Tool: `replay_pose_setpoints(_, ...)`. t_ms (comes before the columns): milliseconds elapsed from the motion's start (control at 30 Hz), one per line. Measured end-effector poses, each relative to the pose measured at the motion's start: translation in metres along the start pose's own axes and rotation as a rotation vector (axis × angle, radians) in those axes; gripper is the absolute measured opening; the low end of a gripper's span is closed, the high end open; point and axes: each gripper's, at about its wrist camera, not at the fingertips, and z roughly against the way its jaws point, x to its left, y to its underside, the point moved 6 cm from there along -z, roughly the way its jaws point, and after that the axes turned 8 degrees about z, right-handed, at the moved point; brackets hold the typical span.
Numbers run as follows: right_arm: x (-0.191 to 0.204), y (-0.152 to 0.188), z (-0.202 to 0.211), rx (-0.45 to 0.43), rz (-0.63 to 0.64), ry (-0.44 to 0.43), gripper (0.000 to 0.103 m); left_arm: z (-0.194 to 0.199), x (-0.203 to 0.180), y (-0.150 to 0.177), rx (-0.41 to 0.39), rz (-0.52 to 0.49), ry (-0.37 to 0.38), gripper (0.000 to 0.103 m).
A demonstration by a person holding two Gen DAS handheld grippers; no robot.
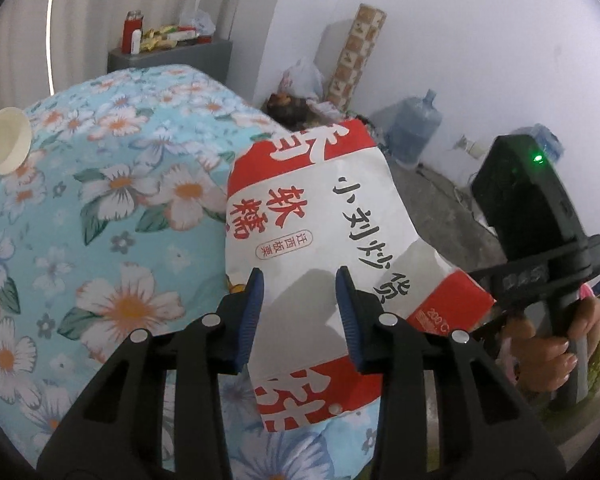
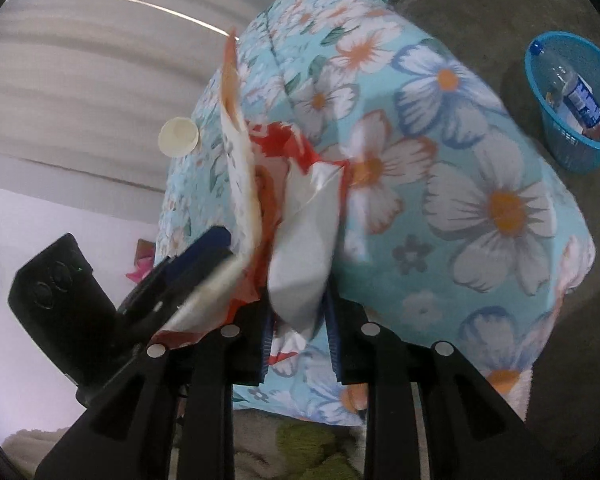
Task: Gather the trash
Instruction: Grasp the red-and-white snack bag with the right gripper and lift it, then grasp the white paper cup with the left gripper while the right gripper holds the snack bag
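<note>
A red and white paper food bag hangs above the floral bed cover. My left gripper is open, its blue pads on either side of the bag's lower part without pinching it. In the right wrist view my right gripper is shut on the crumpled end of the same bag. The right gripper's body shows at the right of the left wrist view. A white paper cup lies on the cover, also seen in the right wrist view.
A blue mesh basket with a plastic bottle stands on the concrete floor beside the bed. A grey nightstand with snacks, a water jug, a patterned roll and bags stand by the wall.
</note>
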Motion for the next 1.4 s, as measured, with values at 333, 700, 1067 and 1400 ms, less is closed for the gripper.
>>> replay_pose_setpoints(333,-0.027,-0.021,0.047,-0.09,0.023,0.032,0.05,-0.003,0.002,0.003,0.013,-0.039,-0.024,0.034)
replay_pose_setpoints(700,-0.011,-0.028,0.042,-0.117,-0.059,-0.281,0.074,-0.004,0.003,0.006,0.015,-0.046,-0.021,0.034)
replay_pose_setpoints(1067,-0.005,-0.033,0.005,-0.036,-0.028,-0.162,0.074,-0.004,0.004,0.006,0.017,-0.043,-0.017,0.034)
replay_pose_setpoints(1400,0.003,-0.036,-0.018,0.015,-0.026,-0.138,0.047,-0.004,0.008,0.006,0.001,-0.041,0.004,0.034)
